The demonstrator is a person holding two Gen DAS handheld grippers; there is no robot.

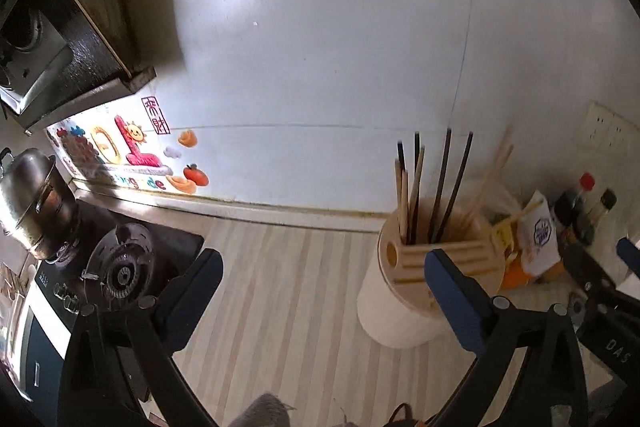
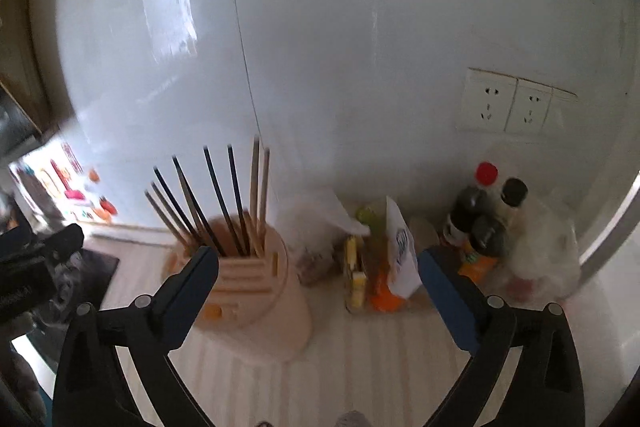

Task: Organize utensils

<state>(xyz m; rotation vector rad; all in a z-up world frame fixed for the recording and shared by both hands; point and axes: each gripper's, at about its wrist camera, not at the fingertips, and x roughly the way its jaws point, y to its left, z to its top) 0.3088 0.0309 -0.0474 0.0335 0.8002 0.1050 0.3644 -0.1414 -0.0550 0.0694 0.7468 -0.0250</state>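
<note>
A cream round utensil holder (image 1: 404,307) stands on the striped counter, also in the right wrist view (image 2: 276,311). Several dark and wooden chopsticks (image 1: 444,187) stand upright in it; they show in the right wrist view (image 2: 224,199) too. My left gripper (image 1: 324,279) is open and empty, left of and in front of the holder. My right gripper (image 2: 320,275) is open and empty, just in front of the holder, which sits by its left finger. The right gripper's body shows at the right edge of the left wrist view (image 1: 600,287).
A gas stove (image 1: 120,267) with a steel pot (image 1: 32,203) is at the left. Sauce bottles (image 2: 484,211), paper packets (image 2: 400,251) and a plastic bag (image 2: 544,251) crowd the back right corner. Wall sockets (image 2: 512,103) sit above them. The white tiled wall (image 1: 320,47) is close behind.
</note>
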